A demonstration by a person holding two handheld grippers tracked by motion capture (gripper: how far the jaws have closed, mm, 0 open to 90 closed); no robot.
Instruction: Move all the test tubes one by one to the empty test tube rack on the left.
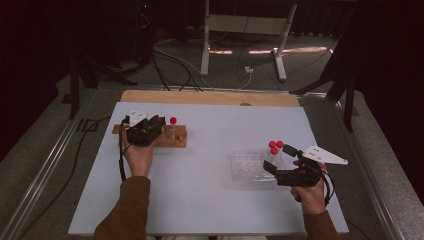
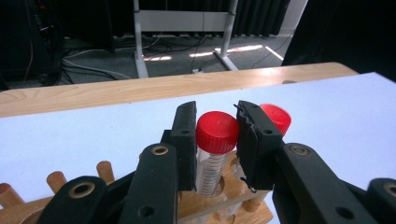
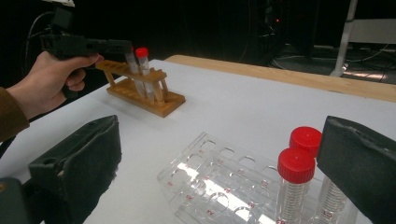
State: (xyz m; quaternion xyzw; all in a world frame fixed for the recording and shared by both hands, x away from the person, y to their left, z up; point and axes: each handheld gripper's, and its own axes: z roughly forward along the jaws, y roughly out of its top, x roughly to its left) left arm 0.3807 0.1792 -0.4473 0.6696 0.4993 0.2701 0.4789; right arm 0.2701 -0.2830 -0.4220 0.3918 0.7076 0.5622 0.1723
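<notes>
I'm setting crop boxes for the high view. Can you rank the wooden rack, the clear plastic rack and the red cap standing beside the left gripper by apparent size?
1. Wooden rack, though the left gripper covers part.
2. Clear plastic rack, close behind.
3. Red cap, smallest by far.

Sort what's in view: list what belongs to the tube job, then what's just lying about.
In the job:
held tube
wooden rack
second racked tube
clear tray
tray tubes
left gripper
right gripper

Lying about:
floor cables
metal stand

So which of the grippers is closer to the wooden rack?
Left. The left gripper is right over the wooden rack, shut on a tube in it; the right gripper is far off by the clear tray.
</notes>
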